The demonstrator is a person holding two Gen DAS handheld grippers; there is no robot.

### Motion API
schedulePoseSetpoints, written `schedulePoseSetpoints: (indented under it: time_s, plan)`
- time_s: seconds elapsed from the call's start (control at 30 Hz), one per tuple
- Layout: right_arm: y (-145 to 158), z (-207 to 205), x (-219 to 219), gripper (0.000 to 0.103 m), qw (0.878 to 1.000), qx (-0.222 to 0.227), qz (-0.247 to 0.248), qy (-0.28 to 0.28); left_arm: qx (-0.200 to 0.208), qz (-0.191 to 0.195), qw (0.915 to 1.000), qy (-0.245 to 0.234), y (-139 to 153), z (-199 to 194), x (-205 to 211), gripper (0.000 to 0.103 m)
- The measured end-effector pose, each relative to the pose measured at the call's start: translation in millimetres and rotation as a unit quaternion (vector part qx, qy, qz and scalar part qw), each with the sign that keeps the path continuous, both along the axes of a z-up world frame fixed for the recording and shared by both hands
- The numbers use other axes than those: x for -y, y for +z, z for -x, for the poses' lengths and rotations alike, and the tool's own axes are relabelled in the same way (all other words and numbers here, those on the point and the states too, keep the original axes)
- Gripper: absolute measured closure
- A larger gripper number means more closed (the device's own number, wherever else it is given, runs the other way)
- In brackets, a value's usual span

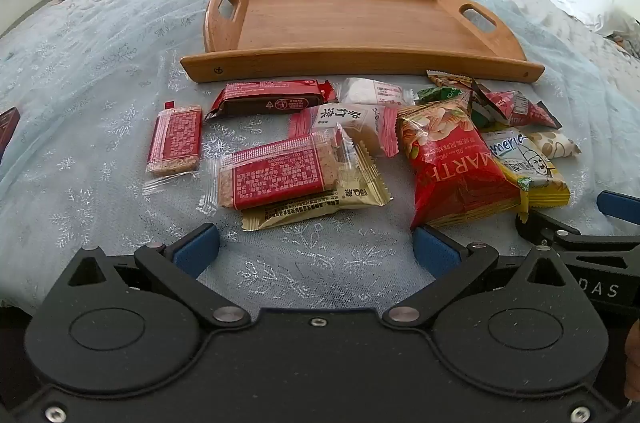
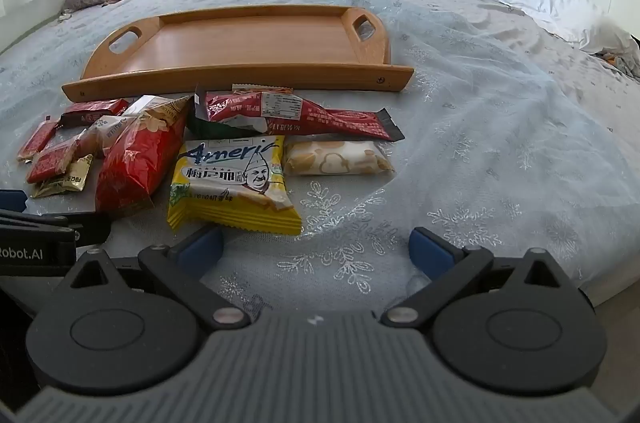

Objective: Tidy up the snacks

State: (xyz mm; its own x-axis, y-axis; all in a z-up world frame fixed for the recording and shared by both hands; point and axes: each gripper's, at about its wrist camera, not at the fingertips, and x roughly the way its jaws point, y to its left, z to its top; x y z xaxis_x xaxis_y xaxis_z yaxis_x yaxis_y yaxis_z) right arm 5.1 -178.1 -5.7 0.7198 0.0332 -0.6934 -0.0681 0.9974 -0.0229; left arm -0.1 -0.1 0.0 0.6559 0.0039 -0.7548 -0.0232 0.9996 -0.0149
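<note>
With the snacks (image 1: 320, 143) heaped on the bedspread just before the bare wooden tray (image 1: 360, 55), both the left gripper (image 1: 316, 247) and right gripper (image 2: 316, 247) hover wide and empty, so sorting seems unstarted, probably needing a first grasp.

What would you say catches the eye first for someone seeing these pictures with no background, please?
Most striking is the heap of bright snack packets lying on the pale bedspread, above all the big red bag and the yellow packet with a cartoon face. Just beyond them sits an empty wooden tray with cut-out handles. Nearest the cameras, both sets of tongs, left and right, stand wide open, holding nothing.
</note>
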Motion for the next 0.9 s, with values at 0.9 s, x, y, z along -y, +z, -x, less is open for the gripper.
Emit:
schedulePoseSetpoints:
  time_s: [0.9]
  plan:
    - [-0.6, 0.9, -1.9, 0.000, 1.000, 0.005, 0.004, 0.000, -0.001, 0.002, 1.0000, 0.000, 0.0, 0.0, -0.1, 0.000]
